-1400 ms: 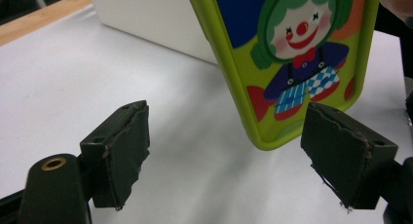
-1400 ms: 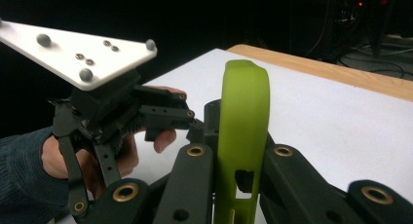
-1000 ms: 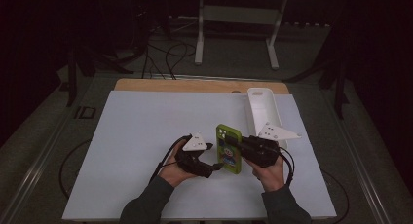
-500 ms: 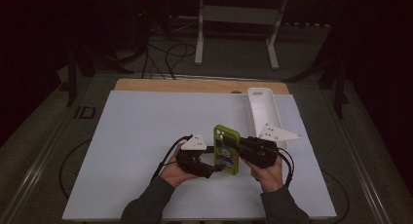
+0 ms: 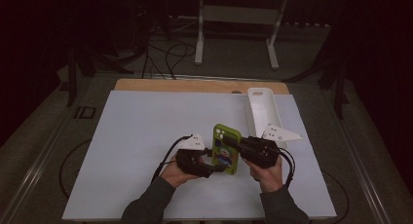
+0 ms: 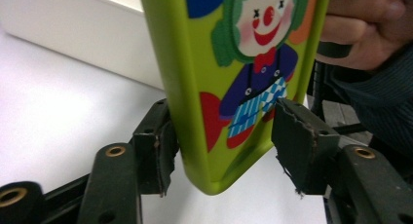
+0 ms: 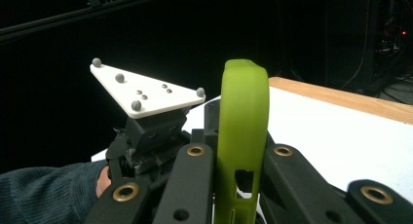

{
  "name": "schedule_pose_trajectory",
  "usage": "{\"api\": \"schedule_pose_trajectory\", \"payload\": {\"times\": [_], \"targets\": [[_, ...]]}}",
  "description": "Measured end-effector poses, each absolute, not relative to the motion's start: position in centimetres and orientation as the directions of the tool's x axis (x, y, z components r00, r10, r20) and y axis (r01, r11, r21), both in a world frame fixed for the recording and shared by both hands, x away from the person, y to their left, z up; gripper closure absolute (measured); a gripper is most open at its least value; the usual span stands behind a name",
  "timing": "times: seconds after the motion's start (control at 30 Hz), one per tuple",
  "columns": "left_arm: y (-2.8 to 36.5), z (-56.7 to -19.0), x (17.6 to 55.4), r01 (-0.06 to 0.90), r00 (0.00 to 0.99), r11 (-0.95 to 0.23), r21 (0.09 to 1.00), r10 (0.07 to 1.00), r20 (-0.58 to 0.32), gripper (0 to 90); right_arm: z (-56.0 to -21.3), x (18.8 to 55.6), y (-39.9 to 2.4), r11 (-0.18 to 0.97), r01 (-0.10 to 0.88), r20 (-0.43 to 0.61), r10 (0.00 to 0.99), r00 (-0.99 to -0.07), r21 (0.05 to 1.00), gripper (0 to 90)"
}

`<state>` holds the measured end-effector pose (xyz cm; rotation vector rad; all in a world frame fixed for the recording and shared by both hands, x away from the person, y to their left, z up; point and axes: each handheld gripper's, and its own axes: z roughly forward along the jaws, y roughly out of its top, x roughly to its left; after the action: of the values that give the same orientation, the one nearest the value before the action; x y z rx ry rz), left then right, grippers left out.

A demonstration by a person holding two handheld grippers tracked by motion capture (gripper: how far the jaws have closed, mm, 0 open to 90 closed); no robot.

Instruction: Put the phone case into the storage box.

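Green phone case (image 5: 227, 149) edges between hand-held grippers

- No letters, brand names or numbers can be read anywhere
- A printed clown figure, without any wording, is borne on the back of the green phone case (image 6: 234, 83)
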<state>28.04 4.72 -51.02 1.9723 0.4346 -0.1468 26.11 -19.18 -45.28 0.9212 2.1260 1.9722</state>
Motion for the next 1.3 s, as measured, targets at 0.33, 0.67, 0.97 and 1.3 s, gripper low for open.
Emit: {"api": "schedule_pose_trajectory", "payload": {"times": [0.33, 0.67, 0.97, 1.3], "targets": [[5.0, -51.0, 28.2, 0.376, 0.924, -0.349, 0.858, 0.209, -0.320, 60.6, -45.3, 26.1, -19.8, -0.028, 0.344, 0.316, 0.474, -0.822, 0.938, 85.8], [5.2, -51.1, 28.0, 0.375, 0.926, -0.331, 0.866, 0.165, -0.339, 76.7, -45.2, 26.3, -20.7, -0.018, 0.351, 0.322, 0.442, -0.837, 0.936, 71.5], [5.7, -50.8, 28.0, 0.371, 0.927, -0.317, 0.873, 0.189, -0.325, 77.8, -45.6, 26.3, -20.9, 0.002, 0.356, 0.313, 0.469, -0.825, 0.934, 60.7], [5.7, -50.8, 27.7, 0.354, 0.928, -0.312, 0.882, 0.233, -0.290, 78.0, -45.7, 26.3, -20.3, 0.034, 0.357, 0.286, 0.531, -0.798, 0.933, 43.2]]}}
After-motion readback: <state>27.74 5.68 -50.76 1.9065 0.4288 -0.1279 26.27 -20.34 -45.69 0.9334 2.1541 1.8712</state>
